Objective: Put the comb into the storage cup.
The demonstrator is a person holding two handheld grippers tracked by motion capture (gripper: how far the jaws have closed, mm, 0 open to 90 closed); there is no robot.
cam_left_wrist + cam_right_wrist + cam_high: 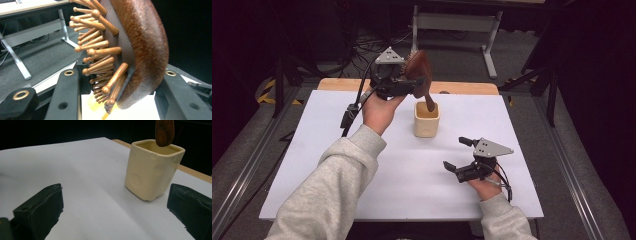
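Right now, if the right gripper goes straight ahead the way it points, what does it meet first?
Probably the cream cup. It stands on the white table ahead of the open right gripper, slightly right of centre, so it may only clip the right-hand jaw. Depth is unclear.

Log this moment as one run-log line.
left gripper: shut on hairbrush | brush handle tip at cup mouth | right gripper: open, holding nothing, near cup

I see a wooden hairbrush [140, 50] with smooth wooden pins, a glossy cream ceramic cup [152, 170], matt black plastic tongs [460, 154], and a matt white surface [312, 165].
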